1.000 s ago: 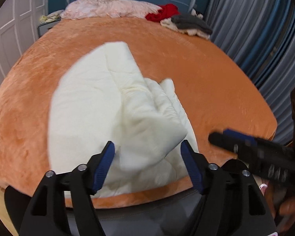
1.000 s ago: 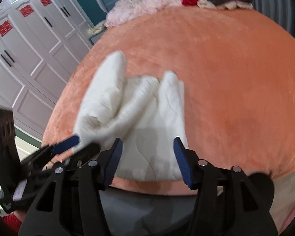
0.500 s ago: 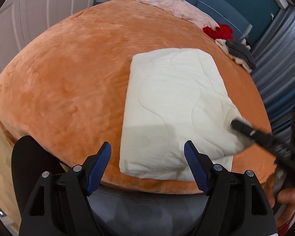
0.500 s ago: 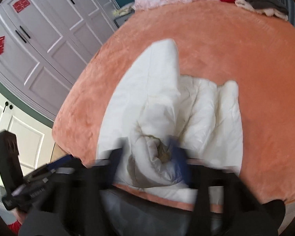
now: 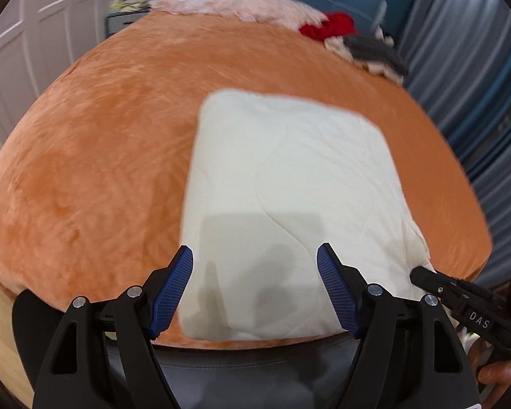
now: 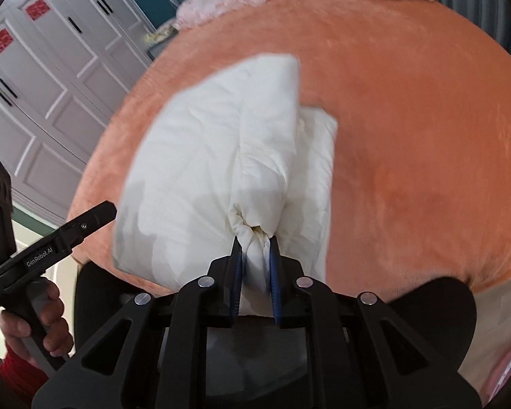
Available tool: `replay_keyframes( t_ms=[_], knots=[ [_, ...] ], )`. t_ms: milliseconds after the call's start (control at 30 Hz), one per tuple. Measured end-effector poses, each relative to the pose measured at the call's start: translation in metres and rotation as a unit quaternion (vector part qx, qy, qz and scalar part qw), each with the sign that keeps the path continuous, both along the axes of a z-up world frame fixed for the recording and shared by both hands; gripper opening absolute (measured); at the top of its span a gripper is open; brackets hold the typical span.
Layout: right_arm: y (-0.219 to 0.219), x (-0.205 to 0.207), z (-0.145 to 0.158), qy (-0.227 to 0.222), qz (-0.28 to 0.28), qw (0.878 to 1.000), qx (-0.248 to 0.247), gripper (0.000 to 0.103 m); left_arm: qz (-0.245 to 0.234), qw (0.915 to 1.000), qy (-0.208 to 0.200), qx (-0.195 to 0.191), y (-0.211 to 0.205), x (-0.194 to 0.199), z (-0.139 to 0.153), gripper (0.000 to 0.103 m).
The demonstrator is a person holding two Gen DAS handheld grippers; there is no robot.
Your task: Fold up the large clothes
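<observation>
Now my right gripper (image 6: 254,250), angled downward, has just closed on a bunched fold of the white quilt (image 6: 201,170). My left gripper (image 5: 254,284) tilts down over it, jaws wide and empty.

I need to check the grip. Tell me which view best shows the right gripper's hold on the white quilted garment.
The right wrist view: the right gripper, whose jaws have just been closing, pinches a bunched fold of the white quilted garment between its blue pads. The left wrist view shows only its black tip at the garment's corner.
</observation>
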State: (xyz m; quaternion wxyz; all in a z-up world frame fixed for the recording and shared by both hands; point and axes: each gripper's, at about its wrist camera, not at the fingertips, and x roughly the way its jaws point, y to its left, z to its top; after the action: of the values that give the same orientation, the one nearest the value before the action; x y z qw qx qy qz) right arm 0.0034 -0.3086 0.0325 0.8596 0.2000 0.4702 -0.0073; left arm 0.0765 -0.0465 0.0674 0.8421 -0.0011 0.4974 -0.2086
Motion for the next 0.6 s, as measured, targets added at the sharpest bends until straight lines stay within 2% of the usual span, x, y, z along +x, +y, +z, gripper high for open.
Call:
replay_keyframes(
  t_ms=[67,200,600],
  knots=[
    [0.002,0.005,-0.009,0.01,0.0,1.0,-0.014,0.014,-0.008,0.9996,0.017,0.022,-0.01,0.001,-0.014,0.065],
    [0.008,0.016,-0.026,0.038,0.006,0.999,-0.029,0.015,-0.003,0.9981,0.028,0.055,-0.018,0.002,-0.032,0.066],
    [0.003,0.028,-0.065,0.083,0.013,0.996,-0.012,0.017,-0.014,0.9934,0.031,0.109,-0.03,-0.001,-0.058,0.068]
  ],
)
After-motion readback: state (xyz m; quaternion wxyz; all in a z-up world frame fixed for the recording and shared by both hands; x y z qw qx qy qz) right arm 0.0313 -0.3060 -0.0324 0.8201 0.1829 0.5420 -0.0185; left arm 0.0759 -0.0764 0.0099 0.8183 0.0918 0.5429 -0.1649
